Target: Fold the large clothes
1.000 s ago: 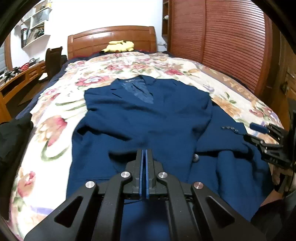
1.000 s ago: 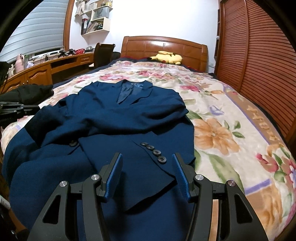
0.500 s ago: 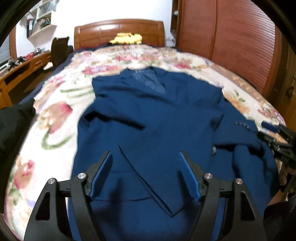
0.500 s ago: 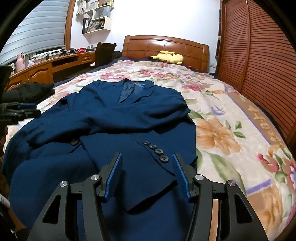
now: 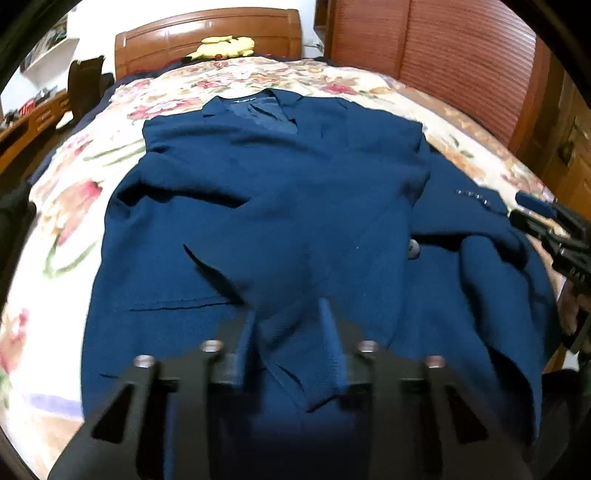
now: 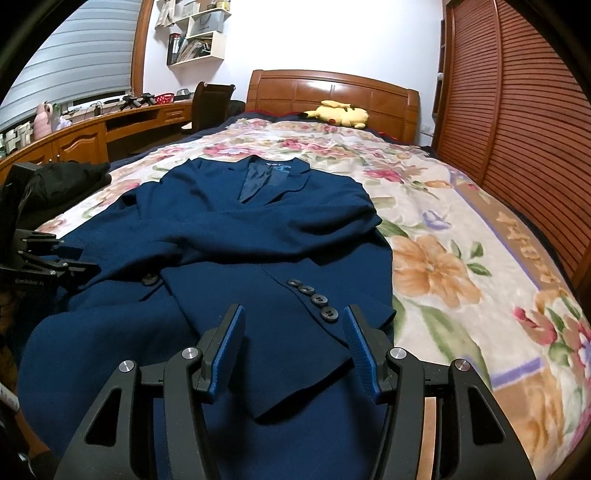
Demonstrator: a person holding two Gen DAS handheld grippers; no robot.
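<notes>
Lying face-up on the flowered bedspread [image 6: 461, 229], the navy blazer [image 5: 295, 206] has its collar toward the far wooden headboard [image 6: 332, 92] and its hem at the near edge of the bed. One sleeve is folded across the front; its cuff with a row of four dark buttons [image 6: 314, 297] rests on the near right part of the blazer in the right wrist view.

Left hand-held gripper [image 5: 290, 332]: blurred, low over the near hem of the blazer. Its jaws have just been closing and now stand narrow, with a pointed flap of the blazer front lying between the blue pads. Whether the pads actually press on the cloth cannot be told through the blur.

Right hand-held gripper [image 6: 293, 350]: jaws about half spread, nothing between them, poised above the near edge of the blazer just near of the buttoned cuff. Pads not touching the cloth.

Each gripper shows in the other's view: the right at the right edge of the left wrist view, the left at the left edge of the right wrist view, both near the blazer's sides.

Surroundings: yellow plush toy [image 6: 340, 112] against the headboard, far end of the bed. Louvred wooden wardrobe doors [image 6: 524, 122] along the right. Curved wooden bench [image 6: 85, 136] along the left wall with small clutter on top, a dark chair [image 6: 210, 103] beside it, white wall shelves [image 6: 199, 33] above. A black garment [image 6: 66, 177] lies heaped at the left edge of the bed.
</notes>
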